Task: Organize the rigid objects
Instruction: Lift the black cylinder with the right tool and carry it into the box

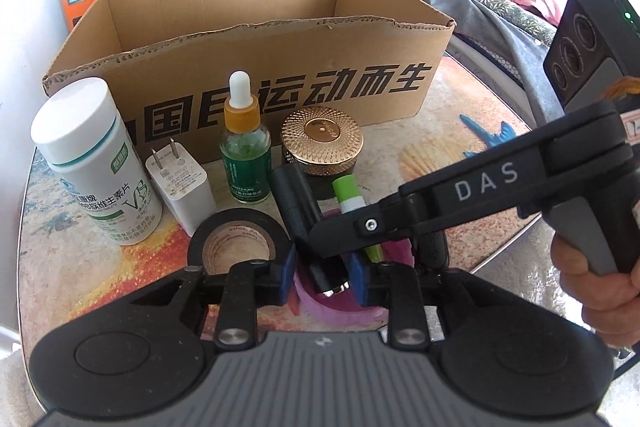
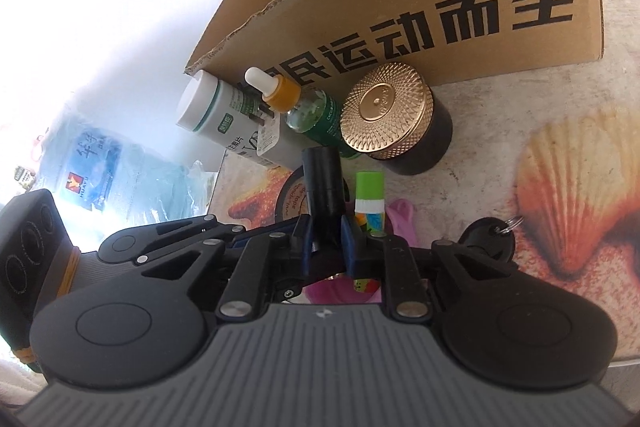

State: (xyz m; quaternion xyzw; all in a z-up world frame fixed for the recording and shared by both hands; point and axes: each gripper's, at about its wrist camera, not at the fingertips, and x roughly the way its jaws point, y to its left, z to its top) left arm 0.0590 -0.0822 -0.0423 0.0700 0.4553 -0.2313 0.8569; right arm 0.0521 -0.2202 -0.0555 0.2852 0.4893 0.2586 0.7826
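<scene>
Your right gripper (image 2: 328,239) is clenched on the black tube (image 2: 323,183); your left gripper (image 1: 322,273) grasps its lower end, likely steadying it. It stands over the pink dish (image 1: 340,303), short of the cardboard box (image 1: 280,67).

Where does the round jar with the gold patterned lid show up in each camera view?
Left wrist view: round dark jar with gold patterned lid sits centre, in front of the cardboard box.
Right wrist view: it sits right of centre, upper half.
Shared landmark: the green dropper bottle beside it.
</scene>
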